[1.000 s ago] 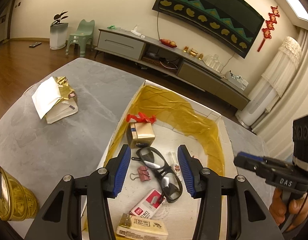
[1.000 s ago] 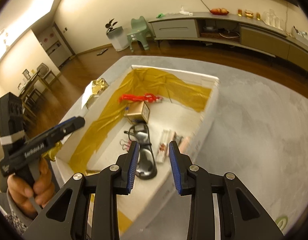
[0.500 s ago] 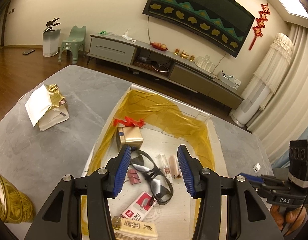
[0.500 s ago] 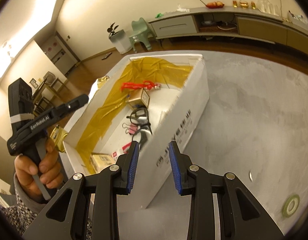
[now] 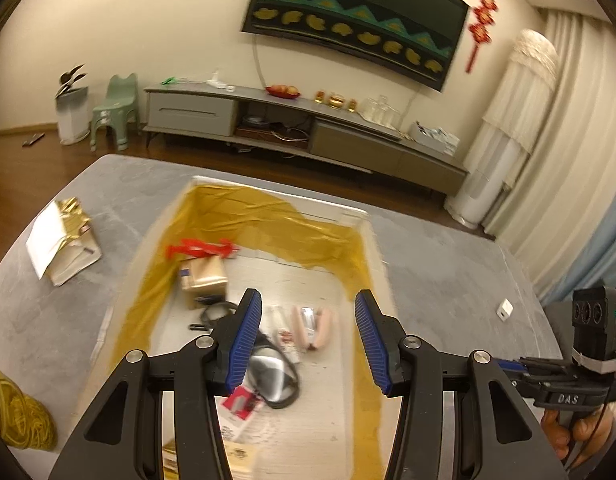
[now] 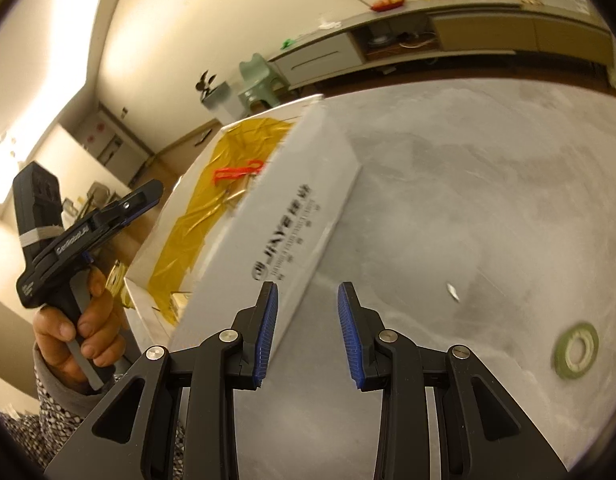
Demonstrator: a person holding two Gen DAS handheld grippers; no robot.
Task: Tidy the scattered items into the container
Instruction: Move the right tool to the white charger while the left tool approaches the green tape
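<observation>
On the grey table (image 5: 447, 280) stands a white box (image 5: 377, 248) lined with yellow film (image 5: 260, 220), drawn here from left to right. Far left, at the table's edge, a gold jar (image 5: 16, 412) and, further back, a torn gold-and-white packet (image 5: 62, 244) lie outside the box. Inside it, a red ribbon (image 5: 202, 249) lies against a gold carton (image 5: 204, 278); nearer are black glasses (image 5: 268, 372), a red-and-white pack (image 5: 242, 400), small tubes (image 5: 286, 336) and two sausages (image 5: 321, 326). The left gripper (image 5: 308, 344) hovers above the box's contents, jaws wide and empty. Right of the box, a small white plug (image 5: 505, 309) rests on bare table. In the right wrist view, the right gripper (image 6: 306, 334) hangs beside the box's printed outer wall (image 6: 292, 236), jaws parted with nothing between them; its left finger (image 6: 266, 332) overlaps the wall's near corner, contact uncertain. A green tape roll (image 6: 575, 350) lies well apart at far right.
</observation>
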